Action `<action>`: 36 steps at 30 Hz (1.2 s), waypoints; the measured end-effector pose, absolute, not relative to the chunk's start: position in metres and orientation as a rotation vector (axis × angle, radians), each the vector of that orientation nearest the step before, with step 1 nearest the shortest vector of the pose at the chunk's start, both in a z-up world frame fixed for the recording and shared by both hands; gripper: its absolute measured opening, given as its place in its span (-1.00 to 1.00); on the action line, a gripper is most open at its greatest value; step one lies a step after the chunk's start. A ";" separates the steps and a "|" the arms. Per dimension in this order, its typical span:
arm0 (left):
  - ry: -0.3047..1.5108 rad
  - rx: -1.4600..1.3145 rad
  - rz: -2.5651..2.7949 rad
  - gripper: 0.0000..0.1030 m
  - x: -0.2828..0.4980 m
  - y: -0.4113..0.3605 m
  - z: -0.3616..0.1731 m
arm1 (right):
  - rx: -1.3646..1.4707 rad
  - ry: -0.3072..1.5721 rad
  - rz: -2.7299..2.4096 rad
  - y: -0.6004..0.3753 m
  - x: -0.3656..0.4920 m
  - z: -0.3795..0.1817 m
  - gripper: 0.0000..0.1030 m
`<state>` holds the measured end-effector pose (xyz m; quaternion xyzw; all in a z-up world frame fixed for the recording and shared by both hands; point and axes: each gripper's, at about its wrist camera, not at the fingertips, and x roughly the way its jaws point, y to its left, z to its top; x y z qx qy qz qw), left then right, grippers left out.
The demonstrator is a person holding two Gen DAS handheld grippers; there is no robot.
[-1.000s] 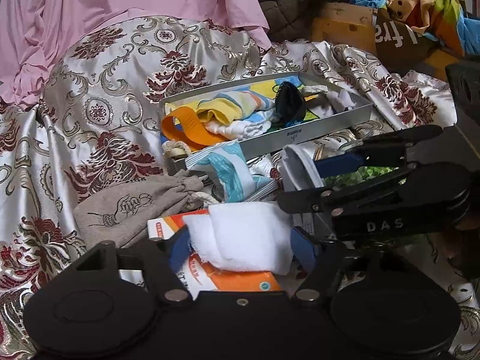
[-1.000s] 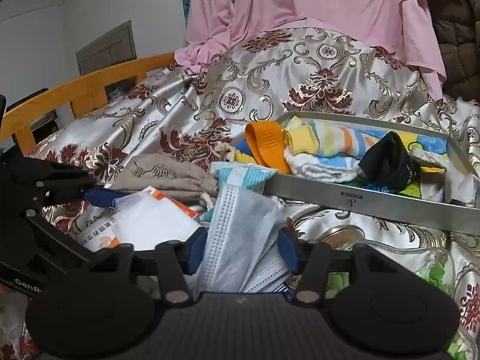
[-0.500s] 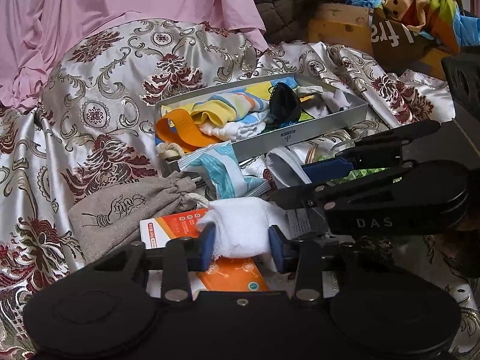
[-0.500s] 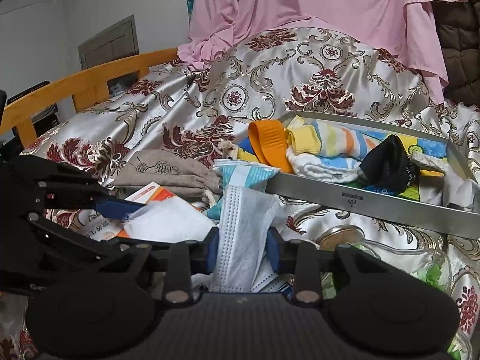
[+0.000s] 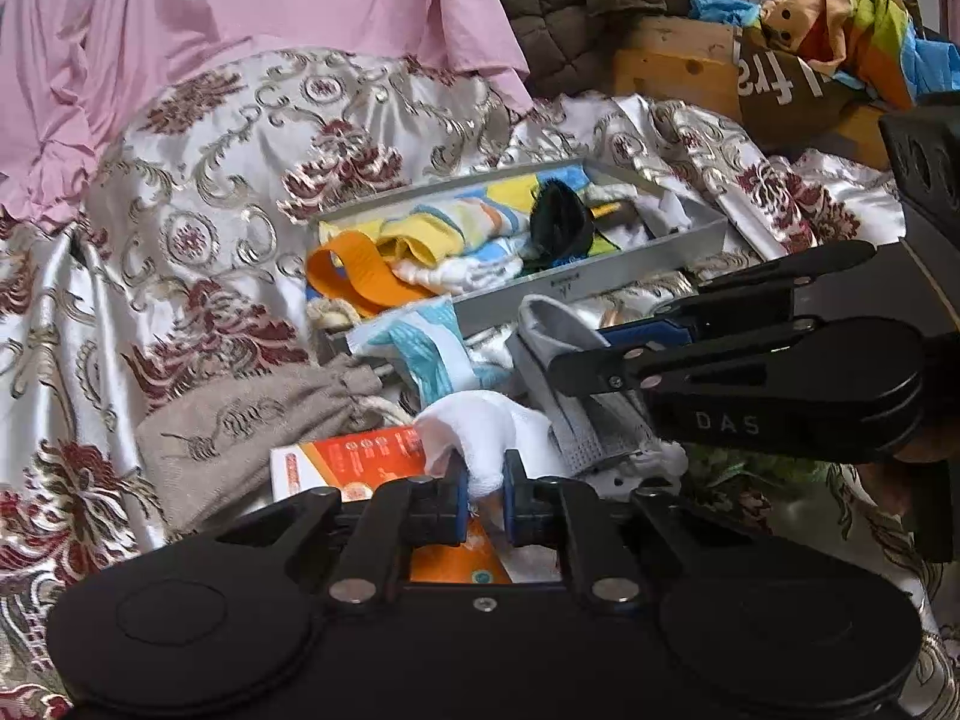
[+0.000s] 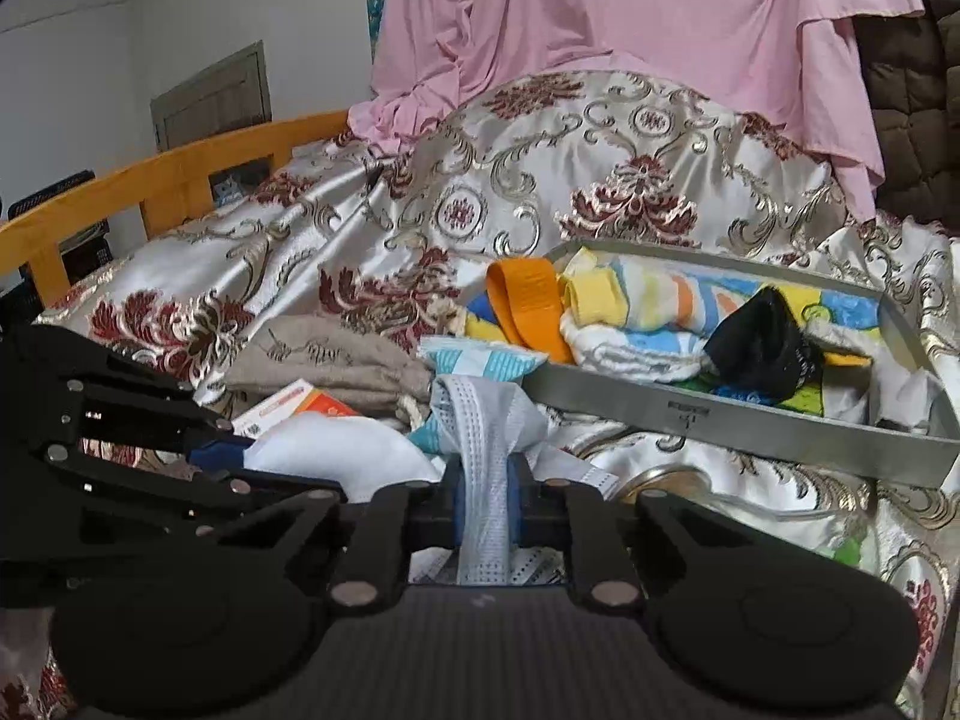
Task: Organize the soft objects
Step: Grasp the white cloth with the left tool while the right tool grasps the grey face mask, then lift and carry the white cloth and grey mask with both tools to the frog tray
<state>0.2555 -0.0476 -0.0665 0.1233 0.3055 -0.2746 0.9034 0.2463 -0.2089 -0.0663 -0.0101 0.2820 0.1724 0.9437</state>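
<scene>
My left gripper [image 5: 483, 495] is shut on a white cloth [image 5: 480, 426], pinched over an orange and white box [image 5: 354, 459]. My right gripper [image 6: 483, 501] is shut on a pale blue face mask [image 6: 480, 420]; it also shows in the left wrist view [image 5: 558, 354]. The grey metal tray [image 5: 600, 282] lies just beyond, holding an orange strap [image 5: 354, 276], striped socks [image 5: 456, 228], a white towel [image 5: 462, 270] and a black pouch [image 5: 555, 219]. The tray also shows in the right wrist view [image 6: 720, 420].
A beige drawstring bag [image 5: 240, 420] lies to the left of the box. A blue and white packet [image 5: 432, 342] lies in front of the tray. Everything rests on a patterned satin bedspread [image 5: 180, 240]. A pink sheet [image 5: 240, 18] hangs behind. A wooden bed rail [image 6: 150, 186] is at left.
Both grippers have closed from open: the left onto the white cloth, the right onto the face mask. Both objects are now bunched between the fingers.
</scene>
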 end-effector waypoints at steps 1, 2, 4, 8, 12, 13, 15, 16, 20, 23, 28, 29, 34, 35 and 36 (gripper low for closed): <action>0.622 0.255 -0.561 -0.80 0.254 -0.048 -0.064 | -0.020 0.565 0.350 -0.210 0.245 -0.064 -0.78; 0.611 0.255 -0.555 -0.80 0.253 -0.048 -0.061 | -0.020 0.554 0.347 -0.211 0.244 -0.062 -0.81; 0.591 0.254 -0.543 -0.81 0.249 -0.048 -0.056 | -0.027 0.537 0.339 -0.211 0.241 -0.059 -0.85; 0.554 0.251 -0.518 -0.81 0.242 -0.048 -0.045 | -0.043 0.507 0.329 -0.212 0.238 -0.054 -0.93; 0.535 0.240 -0.495 -0.81 0.237 -0.047 -0.038 | -0.047 0.479 0.323 -0.213 0.235 -0.048 -0.95; 0.531 0.234 -0.488 -0.81 0.236 -0.046 -0.036 | -0.045 0.473 0.321 -0.214 0.234 -0.047 -0.95; 0.522 0.222 -0.472 -0.81 0.234 -0.045 -0.032 | -0.040 0.463 0.315 -0.216 0.233 -0.044 -0.95; 0.515 0.215 -0.460 -0.81 0.233 -0.044 -0.030 | -0.033 0.457 0.312 -0.218 0.232 -0.042 -0.95; 0.491 0.200 -0.390 -0.81 0.228 -0.038 -0.023 | -0.002 0.438 0.303 -0.225 0.233 -0.036 -0.95; 0.477 0.165 -0.338 -0.81 0.227 -0.032 -0.015 | 0.023 0.425 0.288 -0.233 0.234 -0.032 -0.95; 0.429 0.126 -0.269 -0.81 0.231 -0.032 0.006 | 0.064 0.390 0.277 -0.246 0.237 -0.021 -0.94; 0.422 0.113 -0.253 -0.81 0.233 -0.033 0.010 | 0.071 0.376 0.279 -0.248 0.240 -0.019 -0.94; 0.396 0.052 -0.205 -0.81 0.260 -0.047 0.022 | 0.116 0.334 0.231 -0.265 0.258 -0.008 -0.94; 0.398 0.045 -0.198 -0.81 0.268 -0.050 0.022 | 0.119 0.329 0.218 -0.268 0.263 -0.007 -0.94; 0.398 0.033 -0.192 -0.81 0.276 -0.054 0.023 | 0.125 0.325 0.208 -0.272 0.268 -0.005 -0.94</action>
